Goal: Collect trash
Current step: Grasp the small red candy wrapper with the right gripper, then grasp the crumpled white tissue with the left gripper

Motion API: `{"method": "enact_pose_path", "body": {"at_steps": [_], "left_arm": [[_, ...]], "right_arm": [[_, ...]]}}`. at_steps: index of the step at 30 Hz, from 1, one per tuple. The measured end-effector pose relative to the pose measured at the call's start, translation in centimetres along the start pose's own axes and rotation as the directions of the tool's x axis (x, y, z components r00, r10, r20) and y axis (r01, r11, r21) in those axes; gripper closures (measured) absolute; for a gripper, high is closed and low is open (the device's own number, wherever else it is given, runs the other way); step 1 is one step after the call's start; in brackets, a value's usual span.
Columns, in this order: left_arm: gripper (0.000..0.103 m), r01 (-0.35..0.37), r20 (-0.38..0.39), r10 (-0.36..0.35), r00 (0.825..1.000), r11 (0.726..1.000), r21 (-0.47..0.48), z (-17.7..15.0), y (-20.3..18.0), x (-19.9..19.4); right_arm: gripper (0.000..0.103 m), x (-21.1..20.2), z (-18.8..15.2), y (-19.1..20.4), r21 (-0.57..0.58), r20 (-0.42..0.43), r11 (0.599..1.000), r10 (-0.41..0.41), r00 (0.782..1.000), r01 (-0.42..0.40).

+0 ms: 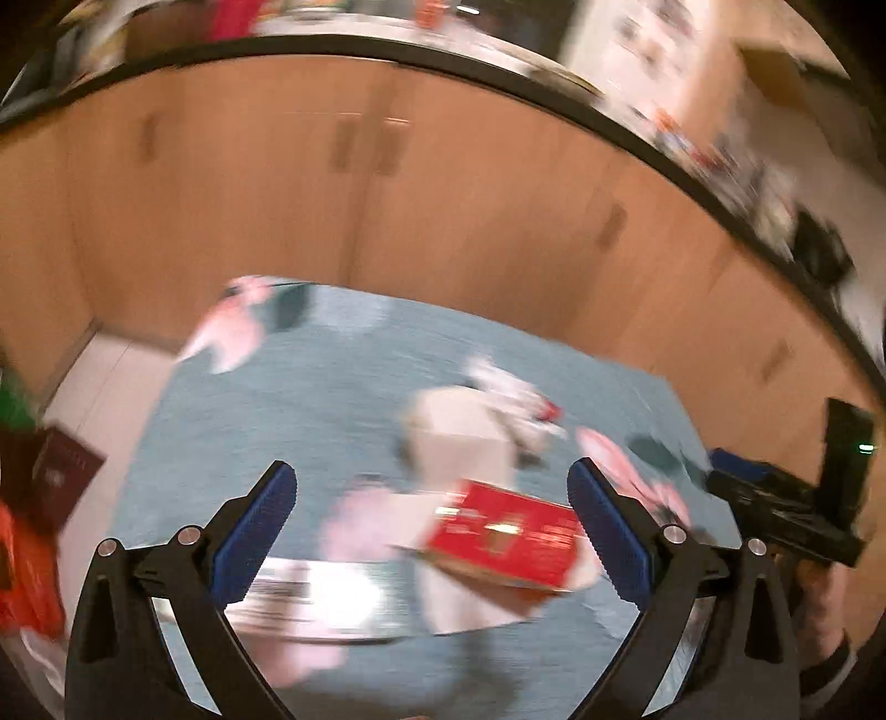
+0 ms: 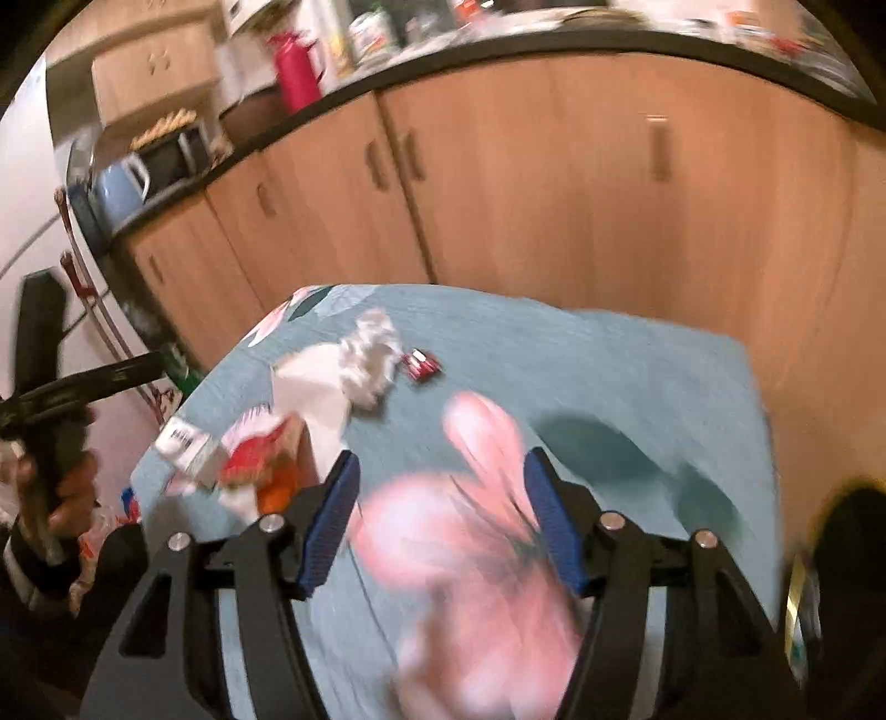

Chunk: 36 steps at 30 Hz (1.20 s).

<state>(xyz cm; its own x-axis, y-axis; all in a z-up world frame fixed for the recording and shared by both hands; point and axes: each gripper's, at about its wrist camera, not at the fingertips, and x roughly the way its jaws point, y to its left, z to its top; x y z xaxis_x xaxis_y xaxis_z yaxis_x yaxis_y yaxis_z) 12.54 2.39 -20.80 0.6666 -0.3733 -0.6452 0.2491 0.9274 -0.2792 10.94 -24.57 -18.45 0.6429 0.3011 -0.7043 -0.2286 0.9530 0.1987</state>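
Both views are motion-blurred. Trash lies on a table with a blue flowered cloth [image 1: 310, 399]. In the left wrist view a red box [image 1: 506, 531] lies between my fingers, with a white sheet [image 1: 459, 437], crumpled white paper [image 1: 515, 399] behind it and a silvery flat packet [image 1: 315, 603] in front. My left gripper [image 1: 432, 531] is open and empty above them. In the right wrist view my right gripper [image 2: 440, 520] is open and empty over the cloth [image 2: 609, 365]. Crumpled white paper [image 2: 371, 354], a small red wrapper [image 2: 423, 365], a white sheet [image 2: 318, 393] and a red-white packet [image 2: 249, 454] lie at the left.
Wooden kitchen cabinets [image 1: 387, 194] under a dark counter [image 2: 498, 50] stand close behind the table. The counter holds a red flask [image 2: 296, 66], a blue kettle [image 2: 119, 185] and clutter. Red and orange bags [image 1: 27, 559] sit left of the table. The other gripper [image 2: 61, 387] shows at the left.
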Motion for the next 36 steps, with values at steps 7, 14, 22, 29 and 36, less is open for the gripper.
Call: {"method": "enact_pose_path", "body": {"at_steps": [7,14,22,29,36], "left_arm": [[0.008,-0.034,0.018,0.034,0.999,0.999,-0.006,-0.1,3.5,-0.7],[0.008,-0.009,-0.013,0.010,1.000,0.999,0.043,1.1,2.5,1.9],[0.008,0.012,-0.156,0.017,0.988,0.983,0.185,6.4,-3.1,8.9],[0.008,0.074,-0.338,0.027,0.941,0.957,0.282,7.7,-8.1,17.8],[0.010,0.066,-0.421,0.087,0.903,0.939,0.337,7.2,-10.1,21.8]], "right_arm": [[0.057,10.3,5.0,1.4,-0.084,-0.106,0.994,-0.084,0.991,0.076],[0.084,14.5,4.9,2.4,-0.191,-0.188,0.971,-0.178,0.966,0.142],[0.098,7.4,2.8,1.7,-0.140,-0.087,0.985,-0.110,0.990,0.097],[0.098,0.1,-1.5,-2.6,0.047,-0.020,0.998,-0.030,0.999,0.031],[0.097,-2.5,-3.6,-5.5,0.155,0.035,0.988,-0.016,0.999,0.010]]}}
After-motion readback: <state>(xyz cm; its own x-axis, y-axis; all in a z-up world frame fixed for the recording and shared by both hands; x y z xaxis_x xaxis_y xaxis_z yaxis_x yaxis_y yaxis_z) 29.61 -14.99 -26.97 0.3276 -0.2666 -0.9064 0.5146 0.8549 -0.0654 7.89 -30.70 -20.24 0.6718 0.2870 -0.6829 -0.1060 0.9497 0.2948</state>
